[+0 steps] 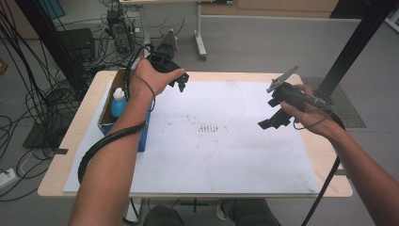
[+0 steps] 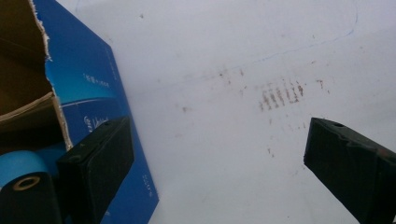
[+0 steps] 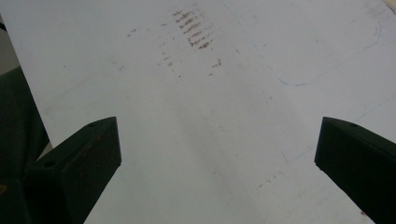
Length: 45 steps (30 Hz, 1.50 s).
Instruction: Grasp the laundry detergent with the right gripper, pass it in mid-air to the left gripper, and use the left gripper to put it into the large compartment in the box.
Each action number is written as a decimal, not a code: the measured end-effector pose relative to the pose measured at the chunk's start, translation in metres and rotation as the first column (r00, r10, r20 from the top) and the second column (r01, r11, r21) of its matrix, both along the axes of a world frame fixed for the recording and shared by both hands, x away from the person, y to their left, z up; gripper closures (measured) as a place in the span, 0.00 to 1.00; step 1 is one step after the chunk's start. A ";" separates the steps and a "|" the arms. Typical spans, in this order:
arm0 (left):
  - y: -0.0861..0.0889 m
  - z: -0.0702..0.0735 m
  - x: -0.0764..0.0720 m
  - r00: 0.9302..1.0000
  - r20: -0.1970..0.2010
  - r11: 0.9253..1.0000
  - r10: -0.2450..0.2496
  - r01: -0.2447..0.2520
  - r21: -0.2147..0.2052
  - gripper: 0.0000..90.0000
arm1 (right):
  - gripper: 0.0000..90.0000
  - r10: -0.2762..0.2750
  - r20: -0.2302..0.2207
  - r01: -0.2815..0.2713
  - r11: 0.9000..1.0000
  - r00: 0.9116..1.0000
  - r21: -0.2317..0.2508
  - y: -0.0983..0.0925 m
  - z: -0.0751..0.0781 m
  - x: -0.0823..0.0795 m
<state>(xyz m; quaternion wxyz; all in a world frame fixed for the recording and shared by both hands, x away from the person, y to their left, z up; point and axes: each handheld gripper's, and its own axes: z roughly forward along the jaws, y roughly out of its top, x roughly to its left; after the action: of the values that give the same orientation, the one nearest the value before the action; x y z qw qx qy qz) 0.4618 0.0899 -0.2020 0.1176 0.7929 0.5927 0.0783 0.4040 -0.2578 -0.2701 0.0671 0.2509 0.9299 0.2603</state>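
Two pairs of black tongs, left (image 1: pixel 181 82) and right (image 1: pixel 268 123), stood apart and empty above the white-covered surface (image 1: pixel 226 155), the left beside the blue cardboard box (image 1: pixel 141 136) holding a blue-and-white bottle (image 1: pixel 118 102), probably due for grasping next.

The blue bottle (image 1: pixel 118 104) sits half hidden inside the box (image 1: pixel 106 123) — label too small to read.
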 end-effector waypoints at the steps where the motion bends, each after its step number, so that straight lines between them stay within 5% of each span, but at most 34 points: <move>1: -0.001 0.000 0.000 1.000 0.001 1.000 -0.002 0.002 -0.001 0.10 | 0.00 0.000 0.000 0.000 1.000 1.000 -0.005 0.000 0.000 0.000; 15: -0.016 -0.010 0.001 0.999 0.005 0.999 -0.040 0.040 -0.002 0.10 | 0.00 -0.004 -0.006 0.003 1.000 1.000 -0.018 0.004 -0.004 0.004; 45: -0.017 -0.018 0.001 0.999 0.008 0.999 -0.049 0.049 -0.008 0.10 | 0.00 0.000 -0.022 0.000 1.000 1.000 -0.025 0.003 -0.012 0.006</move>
<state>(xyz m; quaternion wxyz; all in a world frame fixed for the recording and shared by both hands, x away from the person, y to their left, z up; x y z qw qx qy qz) 0.4623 0.0729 -0.2198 0.1251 0.8065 0.5728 0.0760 0.4098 -0.2543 -0.2816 0.0599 0.2529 0.9338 0.2459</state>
